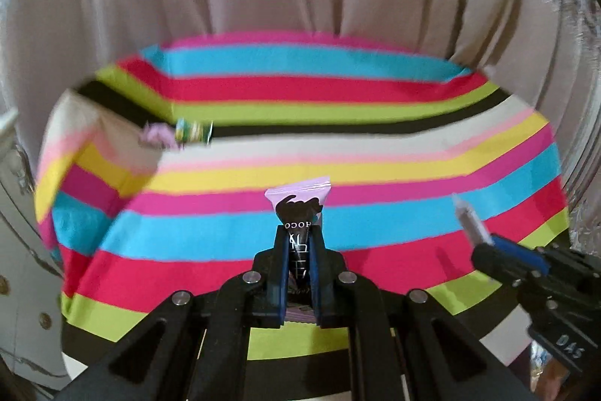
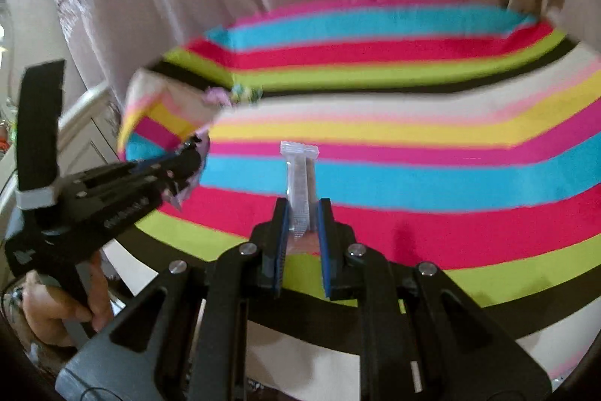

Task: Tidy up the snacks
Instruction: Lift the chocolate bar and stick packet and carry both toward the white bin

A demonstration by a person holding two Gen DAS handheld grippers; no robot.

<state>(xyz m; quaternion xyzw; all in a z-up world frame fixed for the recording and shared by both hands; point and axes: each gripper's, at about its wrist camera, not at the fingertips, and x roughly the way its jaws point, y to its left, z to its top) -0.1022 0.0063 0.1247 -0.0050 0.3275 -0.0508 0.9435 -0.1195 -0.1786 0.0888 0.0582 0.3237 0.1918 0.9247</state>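
Both tools are loaded right now, each with one snack pinched between its pads and carried clear of the striped tabletop (image 1: 375,93) — my guess is the person grabs two at a time to save a trip.

Nearest first: the left tool (image 1: 298,243) is clamped tight on a lilac chocolate packet (image 1: 300,203). The packet sticks straight out toward 12 o'clock past the fingertips, with its crimped end fanned out in the air and its tail trailing back between the jaws. Gripping it mid-body like that keeps it from flopping, I reckon.

The right tool (image 2: 303,217) is likewise squeezed shut, on a clear-wrapped bar (image 2: 299,183) (see-through wrapper, can't read what's inside). This one also pokes out at 12 o'clock, its sealed end beyond the tips. In the left wrist view the right tool shows at about 4 o'clock with the bar angled up and left; in the right wrist view the left tool sits at 9 o'clock, with a hand (image 2: 64,303) on its grip lower down.

Farther out, at around 10 o'clock in both views, there's a small pile of snacks (image 1: 176,136) — something pinkish and something green-yellow, too blurry to name. It lies well apart from both tools, beside a folded-up corner of the cloth. Looks like that's the gathering spot, so I'd expect both held snacks to head there.
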